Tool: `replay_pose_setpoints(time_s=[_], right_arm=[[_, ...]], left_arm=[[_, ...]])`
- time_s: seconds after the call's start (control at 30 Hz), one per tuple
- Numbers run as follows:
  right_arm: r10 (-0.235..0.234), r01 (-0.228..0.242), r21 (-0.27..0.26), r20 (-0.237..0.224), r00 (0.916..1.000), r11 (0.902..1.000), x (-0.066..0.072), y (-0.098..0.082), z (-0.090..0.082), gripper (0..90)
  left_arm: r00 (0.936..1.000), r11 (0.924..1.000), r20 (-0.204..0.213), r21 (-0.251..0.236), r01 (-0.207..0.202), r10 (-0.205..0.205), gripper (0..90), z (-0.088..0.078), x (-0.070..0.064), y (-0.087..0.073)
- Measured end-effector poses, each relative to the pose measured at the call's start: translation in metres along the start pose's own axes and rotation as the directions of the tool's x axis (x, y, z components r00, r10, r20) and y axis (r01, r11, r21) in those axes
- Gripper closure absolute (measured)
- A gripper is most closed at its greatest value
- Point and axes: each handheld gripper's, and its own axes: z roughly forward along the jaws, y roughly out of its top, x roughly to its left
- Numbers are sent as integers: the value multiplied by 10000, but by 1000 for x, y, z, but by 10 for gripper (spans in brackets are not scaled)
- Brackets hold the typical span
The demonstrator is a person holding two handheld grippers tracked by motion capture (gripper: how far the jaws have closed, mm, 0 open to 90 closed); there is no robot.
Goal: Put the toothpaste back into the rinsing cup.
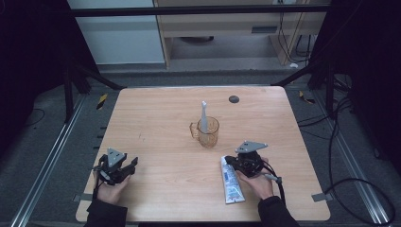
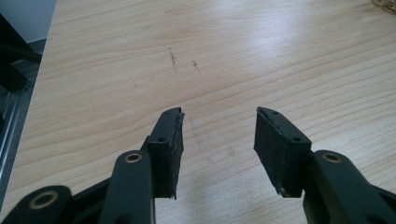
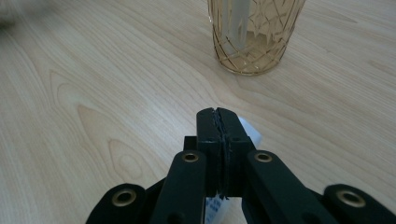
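Note:
An amber cut-glass cup (image 1: 208,134) with a handle stands at the table's middle, and a white toothbrush (image 1: 204,115) stands upright in it. The same cup (image 3: 254,35) fills the top of the right gripper view. A white toothpaste tube (image 1: 231,182) lies flat near the front edge, beside the person's right hand. My right gripper (image 1: 231,160) hovers over the tube's far end with its jaws pressed together and nothing between them; the tube's white end (image 3: 250,129) peeks out below my right gripper (image 3: 218,116). My left gripper (image 1: 134,163) rests at the front left, open over bare wood (image 2: 219,126).
The wooden table (image 1: 156,113) has a small dark round cap (image 1: 233,99) near its far edge. Metal rails and cables run along the floor on both sides. A few faint scuff marks (image 2: 173,57) lie ahead of the left gripper.

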Motion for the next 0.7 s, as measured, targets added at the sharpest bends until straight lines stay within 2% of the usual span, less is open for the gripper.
replay_pose_setpoints(time_s=[0.4, 0.6, 0.7], right_arm=[[-189, 198, 403, -242, 9995, 9990, 8, 5, 23, 888], [-273, 281, 446, -168, 9995, 9986, 8, 5, 26, 895], [-371, 364, 492, 134, 9992, 9981, 6, 5, 24, 897]], left_arm=[[10000, 10000, 12, 9, -30, 30, 512, 1, 0, 0], [10000, 10000, 16, 16, -29, 29, 512, 1, 0, 0], [10000, 10000, 17, 24, -37, 37, 512, 1, 0, 0]])
